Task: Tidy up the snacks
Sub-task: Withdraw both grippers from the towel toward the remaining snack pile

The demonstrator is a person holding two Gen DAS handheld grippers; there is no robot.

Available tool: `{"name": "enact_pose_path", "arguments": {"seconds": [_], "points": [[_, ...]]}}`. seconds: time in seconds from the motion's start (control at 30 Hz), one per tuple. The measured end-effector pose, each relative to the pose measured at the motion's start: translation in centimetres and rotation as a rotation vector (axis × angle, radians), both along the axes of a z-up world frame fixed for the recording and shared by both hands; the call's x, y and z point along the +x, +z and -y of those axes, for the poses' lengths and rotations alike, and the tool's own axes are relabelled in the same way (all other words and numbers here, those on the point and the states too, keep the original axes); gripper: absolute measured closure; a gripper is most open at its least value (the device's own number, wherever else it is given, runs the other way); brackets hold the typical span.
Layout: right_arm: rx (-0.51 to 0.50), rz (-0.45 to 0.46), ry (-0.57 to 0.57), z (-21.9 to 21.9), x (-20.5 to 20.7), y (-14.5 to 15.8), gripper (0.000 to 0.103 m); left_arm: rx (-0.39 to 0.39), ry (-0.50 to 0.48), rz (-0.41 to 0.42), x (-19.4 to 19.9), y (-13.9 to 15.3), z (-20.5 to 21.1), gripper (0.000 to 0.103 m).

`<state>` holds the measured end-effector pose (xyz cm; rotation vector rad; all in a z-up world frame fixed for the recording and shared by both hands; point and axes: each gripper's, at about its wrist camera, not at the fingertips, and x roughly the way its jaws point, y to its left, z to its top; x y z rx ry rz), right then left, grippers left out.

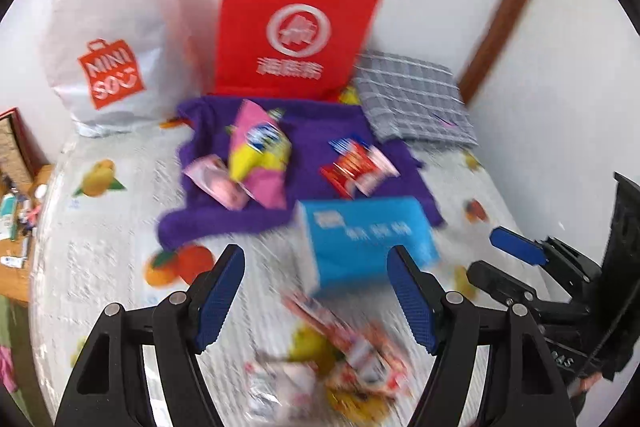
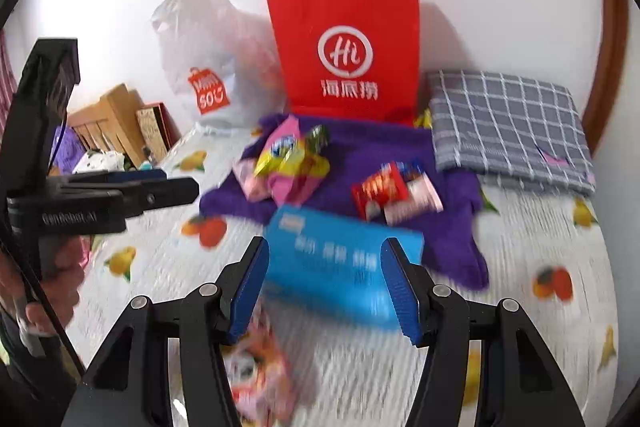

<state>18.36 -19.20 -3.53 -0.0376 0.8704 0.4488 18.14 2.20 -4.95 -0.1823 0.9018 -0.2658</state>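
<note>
A blue box [image 1: 368,239] lies on the fruit-print sheet at the near edge of a purple towel [image 1: 320,131]; it also shows in the right wrist view [image 2: 340,259]. On the towel lie a pink and yellow snack bag [image 1: 260,155] and a red snack packet [image 1: 356,167]. Blurred orange and white snack packets [image 1: 352,359] lie below my left gripper [image 1: 320,291], which is open and empty above them. My right gripper [image 2: 324,283] is open, its fingers on either side of the blue box without touching it.
A red paper bag [image 2: 348,51] and a white Miniso plastic bag [image 1: 108,39] stand against the white wall. A grey checked cloth [image 2: 508,131] lies at the right. A wooden headboard and clutter [image 2: 116,123] stand at the left.
</note>
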Motion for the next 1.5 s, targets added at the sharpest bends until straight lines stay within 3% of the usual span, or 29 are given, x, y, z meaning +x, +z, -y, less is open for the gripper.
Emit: {"name": "enact_pose_path", "arguments": {"seconds": [0.37,0.6,1.1,1.5], "points": [[0.05,0.006,-0.161,6.1,-8.5,1.2,0.045,0.008,-0.12,0.05,-6.9,0.9,3.0,0.031],[0.071,0.014,-0.186,7.3,-11.4,1.6,0.045,0.033,-0.132,0.079,-9.2,2.3,3.6,0.031],[0.124,-0.008,-0.112,5.8,-11.3,0.6,0.045,0.058,-0.067,0.096,-9.7,3.8,1.9,0.031],[0.11,-0.083,0.02,1.4,-8.6,-3.8,0.045,0.027,0.018,0.044,-7.9,0.5,-0.5,0.031]]}}
